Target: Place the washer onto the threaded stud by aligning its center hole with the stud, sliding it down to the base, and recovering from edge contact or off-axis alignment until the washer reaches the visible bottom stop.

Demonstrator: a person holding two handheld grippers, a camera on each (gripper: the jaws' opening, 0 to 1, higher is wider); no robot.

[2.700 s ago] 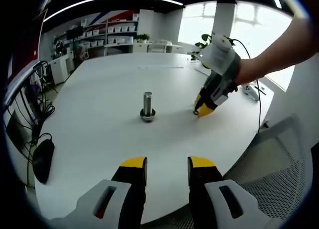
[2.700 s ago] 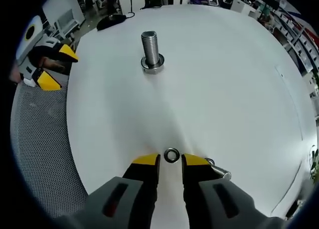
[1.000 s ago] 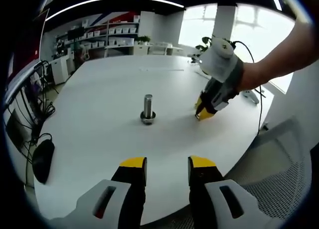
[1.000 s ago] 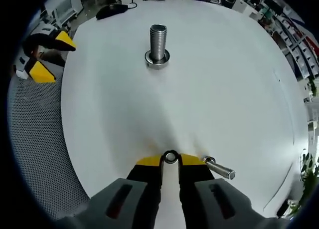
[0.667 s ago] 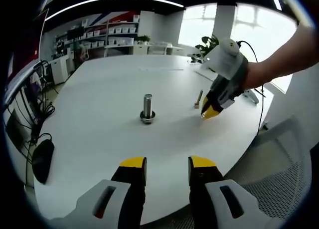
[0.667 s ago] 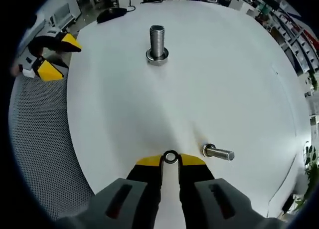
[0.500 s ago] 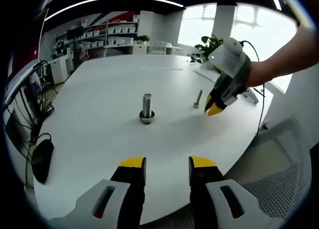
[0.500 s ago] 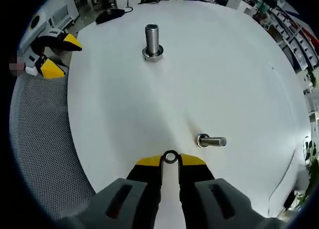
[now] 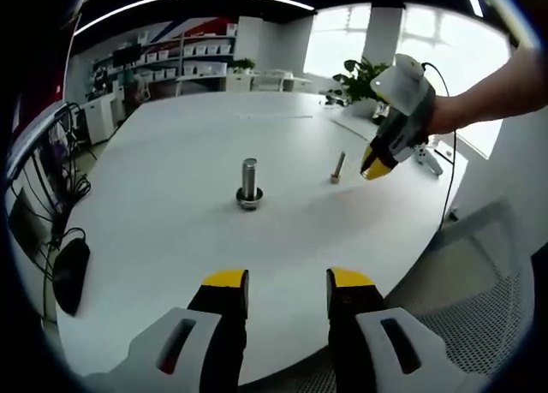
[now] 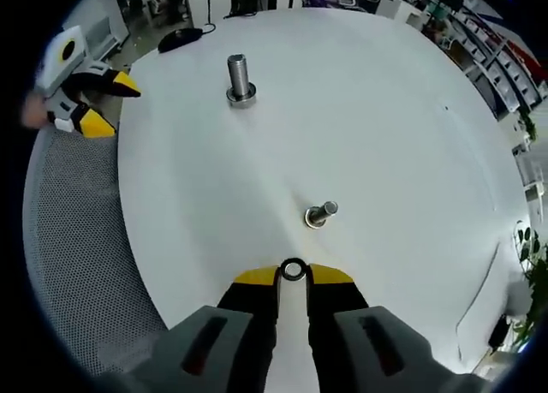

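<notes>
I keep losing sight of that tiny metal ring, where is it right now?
In the right gripper view, the washer is pinched between the right gripper tips, lifted above the white table, nearer the small loose bolt than the upright threaded stud.

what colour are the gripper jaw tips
Yellow tips on the right gripper and left gripper; clearest in the right gripper view.

The left gripper view looks low and nearly level across the round white tabletop (image 9: 171, 239) from its near edge, toward shelves and windows at the back of the room. The right gripper view looks steeply down on the same tabletop (image 10: 385, 136) from above the opposite side. Both views share the upright threaded stud (image 9: 248, 183) (image 10: 238, 80) and a small bolt lying on its side (image 9: 337, 168) (image 10: 320, 214). Each view also catches the other gripper: the right gripper (image 9: 378, 168) and the left gripper (image 10: 103, 102).
</notes>
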